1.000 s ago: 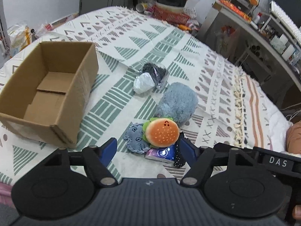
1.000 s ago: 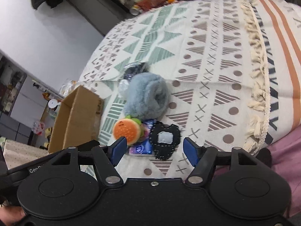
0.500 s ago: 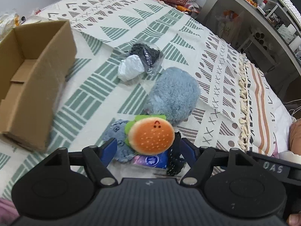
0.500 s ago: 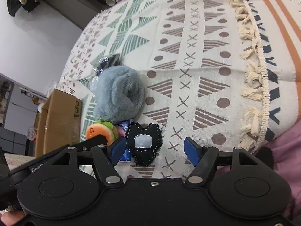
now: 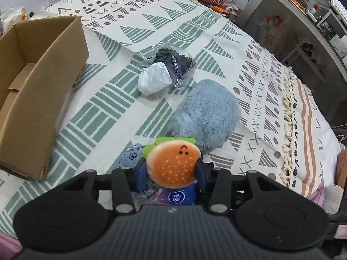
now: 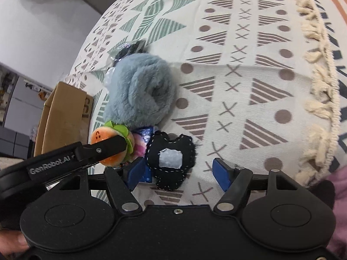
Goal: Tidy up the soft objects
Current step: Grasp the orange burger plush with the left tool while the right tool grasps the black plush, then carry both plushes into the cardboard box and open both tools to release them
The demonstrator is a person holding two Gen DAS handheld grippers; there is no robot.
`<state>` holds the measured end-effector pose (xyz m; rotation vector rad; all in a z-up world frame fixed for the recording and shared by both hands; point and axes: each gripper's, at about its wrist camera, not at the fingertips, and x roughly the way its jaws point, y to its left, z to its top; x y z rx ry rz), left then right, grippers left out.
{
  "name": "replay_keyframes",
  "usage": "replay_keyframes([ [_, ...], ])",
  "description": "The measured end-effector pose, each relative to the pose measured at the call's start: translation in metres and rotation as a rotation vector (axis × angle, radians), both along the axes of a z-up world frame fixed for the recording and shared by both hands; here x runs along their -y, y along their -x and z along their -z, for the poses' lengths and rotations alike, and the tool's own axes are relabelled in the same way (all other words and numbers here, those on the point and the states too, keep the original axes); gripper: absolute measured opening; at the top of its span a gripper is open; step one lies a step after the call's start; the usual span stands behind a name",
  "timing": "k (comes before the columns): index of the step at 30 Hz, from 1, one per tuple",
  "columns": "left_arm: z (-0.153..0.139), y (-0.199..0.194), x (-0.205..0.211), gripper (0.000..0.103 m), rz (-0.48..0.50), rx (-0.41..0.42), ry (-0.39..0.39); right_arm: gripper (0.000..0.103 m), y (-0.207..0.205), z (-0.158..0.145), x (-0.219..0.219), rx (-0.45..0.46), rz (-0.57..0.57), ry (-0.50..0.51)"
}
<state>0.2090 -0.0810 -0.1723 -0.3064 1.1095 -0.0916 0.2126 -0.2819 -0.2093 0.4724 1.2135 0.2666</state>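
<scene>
While clamped on the burger toy (image 5: 172,164), left tongs (image 5: 171,174) low over the bed (image 5: 249,69). Right tongs (image 6: 181,173) spread apart around the black patch toy (image 6: 171,158). Beyond, touching the burger, a grey fluffy bundle (image 5: 206,112); farther left, an open cardboard box (image 5: 39,82).

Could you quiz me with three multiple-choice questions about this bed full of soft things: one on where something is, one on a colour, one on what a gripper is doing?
1. Where is the cardboard box in the left wrist view?
A. left of the toys
B. on the fluffy grey toy
C. right of the toys

2. What colour is the burger toy's bun?
A. purple
B. orange
C. white

3. What is the left gripper doing?
A. closed on the burger toy
B. inside the box
C. holding the plastic bag

Answers:
1 A, the box sits at that view's left edge.
2 B, the bun is orange with pale specks.
3 A, its fingers press the burger's sides.
</scene>
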Motion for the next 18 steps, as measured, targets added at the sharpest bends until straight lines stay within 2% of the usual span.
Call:
replay_keyframes([
  [10,-0.024,0.010,-0.017,0.043,-0.032,0.042,-0.014,0.073,-0.009,0.008,-0.029,0.037,-0.047,0.117],
  [11,-0.027,0.012,-0.020,0.043,-0.039,0.045,-0.015,0.069,-0.009,0.008,-0.029,0.043,-0.045,0.122],
  [14,-0.036,0.017,-0.027,0.043,-0.054,0.053,-0.018,0.042,-0.008,0.007,-0.028,0.050,-0.047,0.104],
  [18,-0.046,0.026,-0.037,0.043,-0.067,0.065,-0.025,0.035,-0.002,0.003,-0.023,0.067,-0.034,0.107],
])
